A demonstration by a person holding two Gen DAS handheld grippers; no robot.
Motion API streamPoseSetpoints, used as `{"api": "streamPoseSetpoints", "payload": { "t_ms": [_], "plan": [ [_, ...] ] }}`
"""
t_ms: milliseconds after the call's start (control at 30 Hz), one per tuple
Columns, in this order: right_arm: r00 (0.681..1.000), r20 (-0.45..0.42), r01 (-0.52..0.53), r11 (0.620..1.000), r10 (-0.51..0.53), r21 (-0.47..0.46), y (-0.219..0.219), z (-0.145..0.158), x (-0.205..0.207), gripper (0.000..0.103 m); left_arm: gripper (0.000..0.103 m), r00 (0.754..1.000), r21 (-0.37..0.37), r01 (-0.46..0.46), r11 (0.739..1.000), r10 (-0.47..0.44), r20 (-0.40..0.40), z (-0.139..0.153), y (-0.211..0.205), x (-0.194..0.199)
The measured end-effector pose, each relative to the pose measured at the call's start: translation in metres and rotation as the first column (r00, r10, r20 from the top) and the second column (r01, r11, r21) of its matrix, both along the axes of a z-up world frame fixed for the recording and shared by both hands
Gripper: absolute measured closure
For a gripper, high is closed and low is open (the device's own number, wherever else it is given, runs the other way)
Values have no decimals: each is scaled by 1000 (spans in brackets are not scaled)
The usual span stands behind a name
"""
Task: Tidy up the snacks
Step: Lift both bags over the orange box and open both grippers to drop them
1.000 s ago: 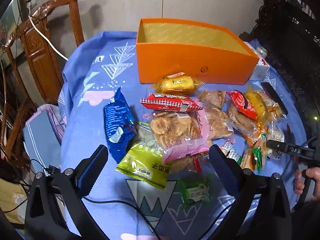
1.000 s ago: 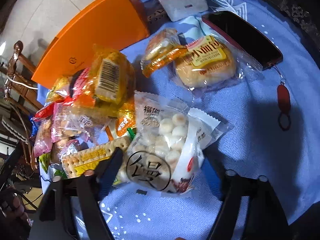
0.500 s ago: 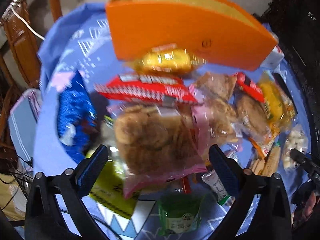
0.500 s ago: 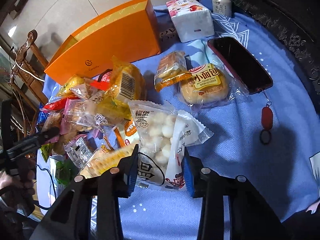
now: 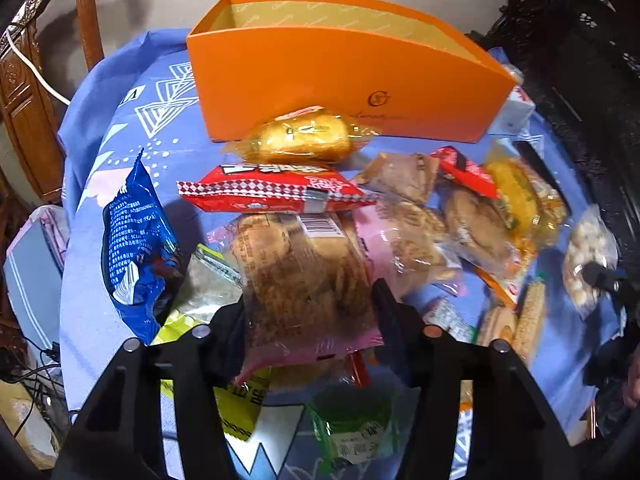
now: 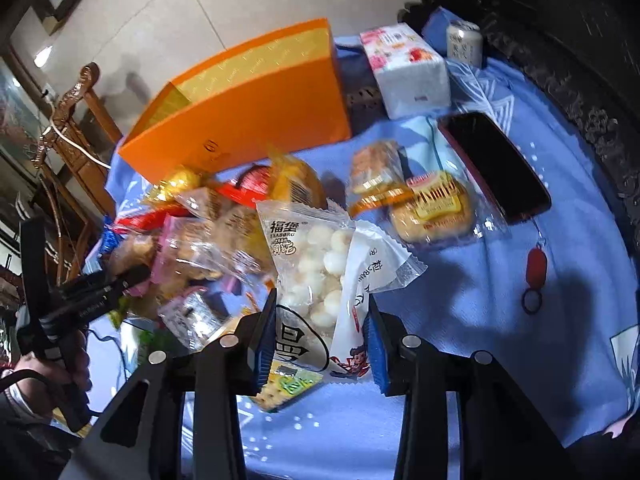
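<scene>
Tablecloth (image 5: 120,128), blue and patterned, carried the whole scene, with the orange box (image 5: 344,92) standing open-topped at its far side, seemingly empty and presumably the container meant for the snacks. Snack pile (image 5: 420,216) lay loose just in front of the box, so each packet had a short way to travel. Left gripper (image 5: 308,304) was clenched on the biscuit packet (image 5: 304,276), gripped across its near end near the middle of the pile. Right gripper (image 6: 322,330) was likewise closed on the white-ball snack bag (image 6: 316,260) at the pile's right edge, its lower end pinched between the blue pads.
</scene>
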State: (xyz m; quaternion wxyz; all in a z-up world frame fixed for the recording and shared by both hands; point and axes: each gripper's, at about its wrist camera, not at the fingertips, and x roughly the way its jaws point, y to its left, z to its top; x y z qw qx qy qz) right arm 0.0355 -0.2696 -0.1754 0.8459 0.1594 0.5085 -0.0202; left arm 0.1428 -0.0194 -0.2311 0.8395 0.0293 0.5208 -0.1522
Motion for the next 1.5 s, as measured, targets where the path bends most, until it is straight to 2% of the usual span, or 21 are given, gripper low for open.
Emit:
{"api": "streamPoseSetpoints", "payload": {
  "t_ms": [133,300,433,567,700,800,900,1100,1133,1167,1200,1233,1267,1333,1500],
  "plan": [
    [999,34,-31,999,31,-17,9,14,3,64,51,1000,-54,18,998,-17,17,10,6,-13],
    [996,65,-67,998,68,-21,20,27,8,64,51,996,-80,47,996,-41,77,35,9,-33],
    [991,91,-96,995,98,-24,28,40,13,64,51,986,-88,79,993,-64,156,69,8,-40],
    [984,138,-114,993,115,-17,33,60,24,64,51,976,-140,83,987,-51,213,102,9,-33],
    [971,205,-121,993,120,-8,33,85,45,64,51,961,-203,76,976,-18,276,136,8,-8],
    [960,257,-117,993,112,5,29,102,73,64,51,953,-259,66,964,16,301,158,4,29],
    [948,298,-117,993,115,-13,25,113,109,64,51,948,-272,61,960,30,318,171,-1,62],
    [935,332,-112,993,122,-49,23,124,178,63,50,937,-244,35,969,53,347,183,-12,135],
    [936,330,-110,992,122,-54,23,123,188,59,41,936,-225,14,974,67,346,184,-14,146],
    [940,318,-110,993,120,-48,22,123,200,58,18,934,-208,-12,978,85,347,185,-15,151],
    [943,311,-111,993,117,-38,21,122,205,38,9,931,-191,-48,980,113,347,187,-15,154],
    [946,308,-103,994,106,-26,20,122,207,20,5,920,-198,-79,977,148,362,192,-12,154],
    [943,320,-92,996,93,-19,19,125,205,18,5,915,-213,-78,974,155,373,196,-10,152],
    [934,343,-90,995,98,-38,21,128,196,17,4,910,-217,-74,973,155,385,197,-6,146],
    [956,271,-106,994,113,-40,25,106,165,17,4,931,-169,-72,983,127,342,173,5,119]
  ]
}}
